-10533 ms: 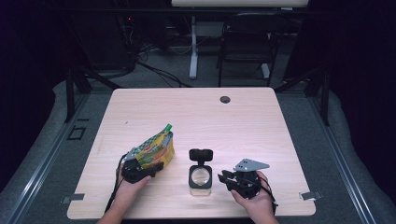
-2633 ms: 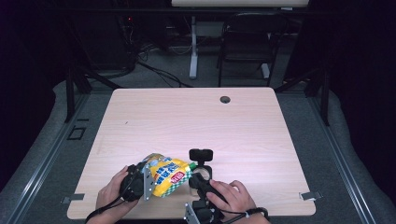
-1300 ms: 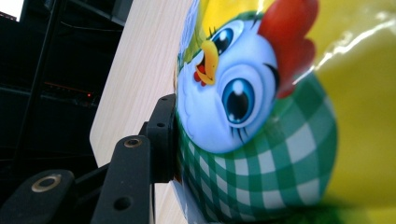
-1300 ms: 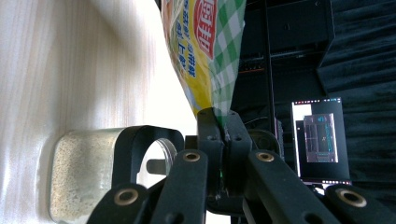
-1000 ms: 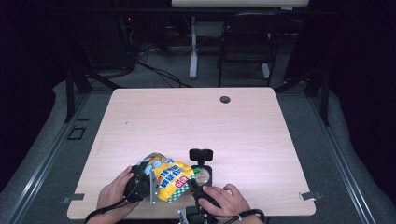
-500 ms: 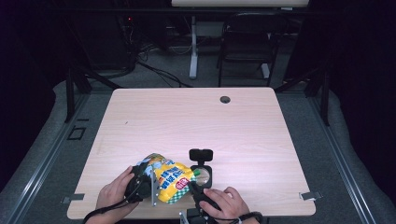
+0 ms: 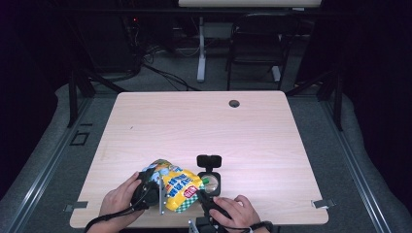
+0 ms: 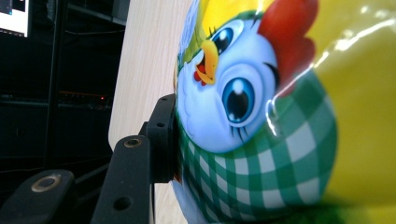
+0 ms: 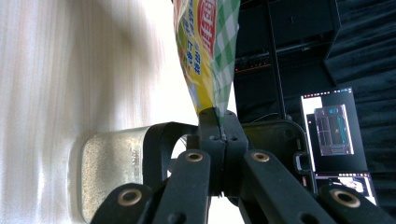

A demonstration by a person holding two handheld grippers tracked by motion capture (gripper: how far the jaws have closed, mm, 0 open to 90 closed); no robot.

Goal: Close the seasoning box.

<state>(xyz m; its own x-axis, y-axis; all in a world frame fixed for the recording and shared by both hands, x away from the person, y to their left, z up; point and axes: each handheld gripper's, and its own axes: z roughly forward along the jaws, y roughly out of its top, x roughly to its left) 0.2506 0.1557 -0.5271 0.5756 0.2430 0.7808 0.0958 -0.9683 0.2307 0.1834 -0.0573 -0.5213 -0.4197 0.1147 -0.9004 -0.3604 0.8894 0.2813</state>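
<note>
A yellow snack bag (image 7: 177, 187) with a green check base and a cartoon chick (image 8: 233, 93) hangs just above the table's front edge. My left gripper (image 7: 154, 190) is shut on the bag's left side, with one black finger (image 8: 161, 135) pressed against the foil. My right gripper (image 9: 218, 122) is shut on the bag's thin sealed edge (image 9: 212, 70), both jaws pinched together. In the high view the right gripper (image 7: 206, 201) sits at the bag's right corner. A small glass jar (image 7: 211, 181) with its black lid (image 7: 209, 161) flipped open stands right behind it.
The jar (image 9: 112, 168) lies close under my right jaws. The pale wooden table (image 7: 194, 126) has a round cable hole (image 7: 234, 103) at the back. A chair (image 7: 257, 43) and a desk leg stand beyond it. Lit screens (image 9: 334, 128) glow off the table's side.
The left gripper has carried the bag from the left to the front centre. The right hand left the jar's right side, came in front of it and shut on the bag's edge.
</note>
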